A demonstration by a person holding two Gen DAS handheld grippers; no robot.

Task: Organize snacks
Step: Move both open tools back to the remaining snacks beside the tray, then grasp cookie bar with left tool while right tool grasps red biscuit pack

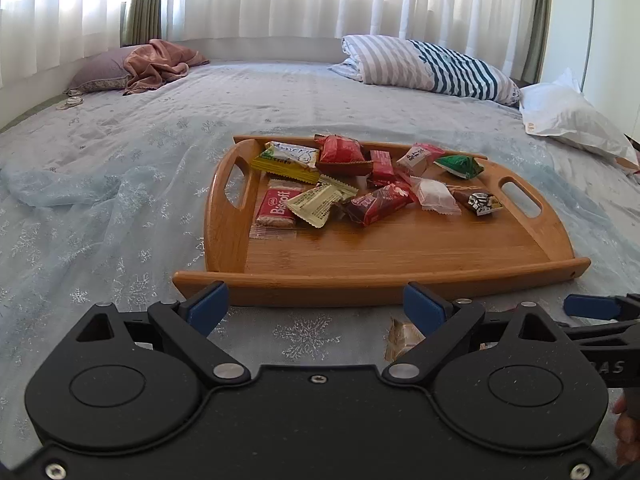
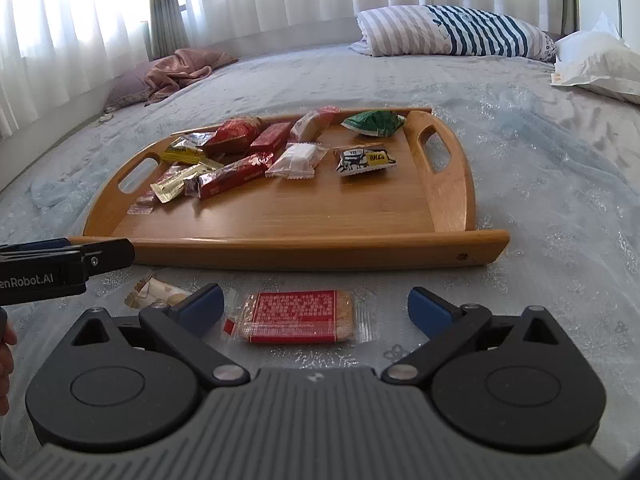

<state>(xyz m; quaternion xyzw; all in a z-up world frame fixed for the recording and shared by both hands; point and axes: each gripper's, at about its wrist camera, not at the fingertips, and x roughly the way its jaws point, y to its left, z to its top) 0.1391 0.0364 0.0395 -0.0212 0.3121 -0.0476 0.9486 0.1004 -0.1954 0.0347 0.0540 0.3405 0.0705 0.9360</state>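
Snacks piled on wooden tray

Left tool and right tool side by side, angled downward (jaws wide apart, empty)

Wooden tray with cut-out handles lies flat on the bed, wrapped snacks scattered over its far half, near half bare. Off the tray, just before its near rim: red-printed clear-wrapped biscuit, flat; beside it a small beige-wrapped snack.
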